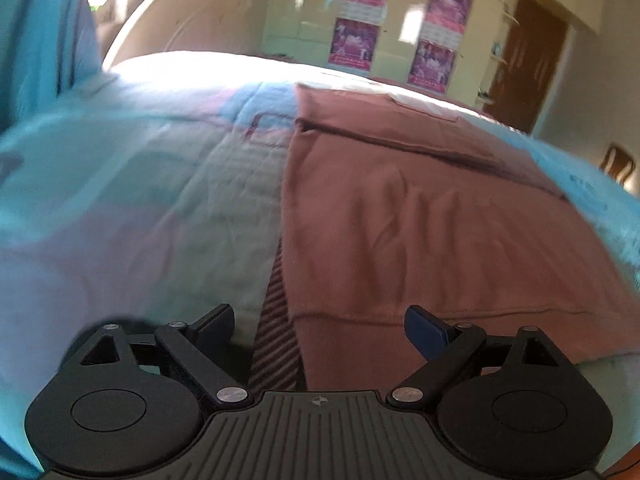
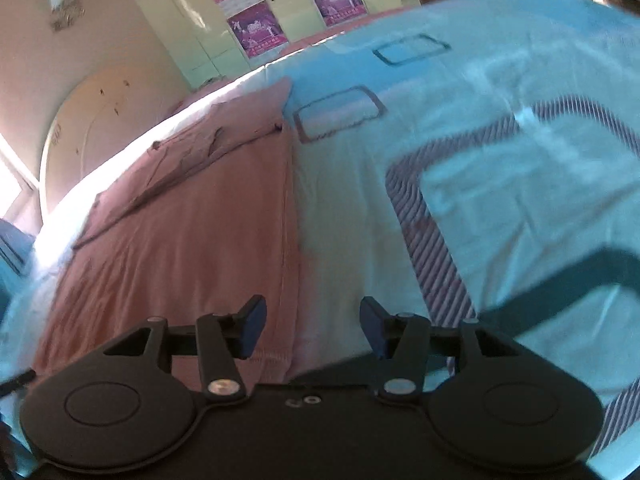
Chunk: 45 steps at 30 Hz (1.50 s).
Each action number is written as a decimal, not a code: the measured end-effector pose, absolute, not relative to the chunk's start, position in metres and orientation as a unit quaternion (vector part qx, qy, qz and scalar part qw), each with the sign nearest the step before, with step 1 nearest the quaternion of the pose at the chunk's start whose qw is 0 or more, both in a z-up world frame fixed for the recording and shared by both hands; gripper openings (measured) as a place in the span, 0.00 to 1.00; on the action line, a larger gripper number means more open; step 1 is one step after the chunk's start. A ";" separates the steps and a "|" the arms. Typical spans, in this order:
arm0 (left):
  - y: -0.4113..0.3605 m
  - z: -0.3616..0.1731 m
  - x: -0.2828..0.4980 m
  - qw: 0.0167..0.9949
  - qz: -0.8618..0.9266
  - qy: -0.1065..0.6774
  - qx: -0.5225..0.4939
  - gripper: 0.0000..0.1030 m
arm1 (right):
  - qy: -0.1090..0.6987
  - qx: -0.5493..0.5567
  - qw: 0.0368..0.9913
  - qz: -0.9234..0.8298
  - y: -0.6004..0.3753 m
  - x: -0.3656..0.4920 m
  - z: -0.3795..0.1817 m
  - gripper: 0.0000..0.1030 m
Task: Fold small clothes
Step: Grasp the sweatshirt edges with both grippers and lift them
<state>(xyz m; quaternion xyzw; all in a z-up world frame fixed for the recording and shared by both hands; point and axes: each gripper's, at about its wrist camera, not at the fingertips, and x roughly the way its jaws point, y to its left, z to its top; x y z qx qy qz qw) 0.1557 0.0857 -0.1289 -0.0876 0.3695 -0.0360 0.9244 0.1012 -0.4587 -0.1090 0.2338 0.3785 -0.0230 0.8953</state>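
Observation:
A dusty-pink shirt [image 1: 420,216] lies spread flat on a bed, hem toward me, sleeves folded in at the far end. My left gripper [image 1: 320,328] is open just above the shirt's near left hem corner, holding nothing. In the right wrist view the same pink shirt [image 2: 192,216] lies to the left. My right gripper [image 2: 310,328] is open over the shirt's near right hem corner, with one finger [image 2: 252,324] above the fabric and the other above the bedspread. It holds nothing.
The bedspread [image 1: 140,184] is pale blue-white with striped rectangle prints [image 2: 432,216]. A curved headboard [image 1: 192,20] stands at the far left. A cream wardrobe with purple posters [image 1: 356,44] and a brown door [image 1: 532,64] lie beyond. A blue cloth [image 1: 44,36] hangs at left.

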 end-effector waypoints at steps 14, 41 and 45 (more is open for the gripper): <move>0.110 -0.156 0.161 0.876 -0.129 0.377 -0.272 0.66 | 0.393 0.307 0.862 0.092 -0.439 0.096 -0.133 0.32; 0.103 -0.141 0.195 0.868 -0.122 0.295 -0.381 0.05 | 0.307 0.355 0.871 0.143 -0.456 0.125 -0.092 0.07; 0.104 -0.113 0.238 0.866 -0.134 0.259 -0.405 0.05 | 0.271 0.355 0.883 0.146 -0.458 0.166 -0.061 0.07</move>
